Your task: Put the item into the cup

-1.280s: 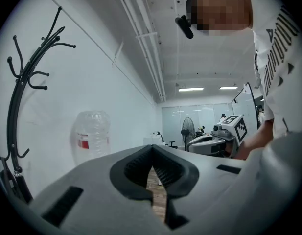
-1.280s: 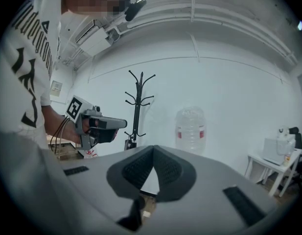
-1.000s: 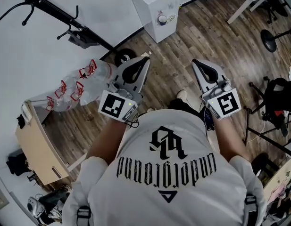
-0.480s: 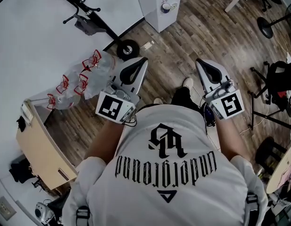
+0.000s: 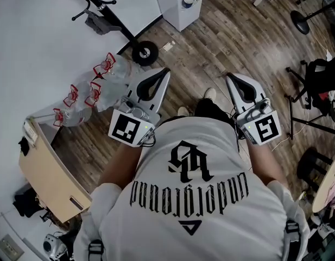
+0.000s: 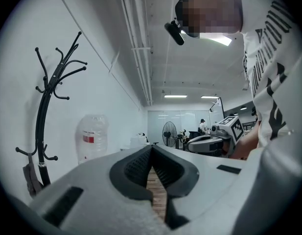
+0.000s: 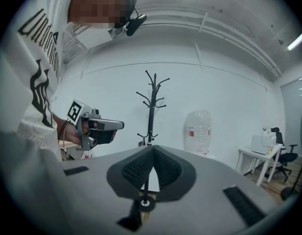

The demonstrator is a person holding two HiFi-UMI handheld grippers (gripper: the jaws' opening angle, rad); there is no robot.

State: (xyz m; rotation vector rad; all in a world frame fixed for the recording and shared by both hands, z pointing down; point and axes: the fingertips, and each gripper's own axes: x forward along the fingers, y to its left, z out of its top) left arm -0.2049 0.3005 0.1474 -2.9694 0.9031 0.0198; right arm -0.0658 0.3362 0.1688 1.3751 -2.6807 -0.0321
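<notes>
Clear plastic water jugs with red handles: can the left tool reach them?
Probably: nothing stands between the clear plastic jugs and the left tool, though they lie lower, on the wooden floor.

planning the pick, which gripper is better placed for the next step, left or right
Neither yet: left gripper and right gripper sit side by side over the wood floor, jaws shut and empty. No cup or item is in view to favour one.

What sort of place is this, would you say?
Most likely an office or lab workroom, not a home. A wood-plank floor, a black coat stand, a big water-cooler bottle and a white desk with an office chair point that way.
</notes>
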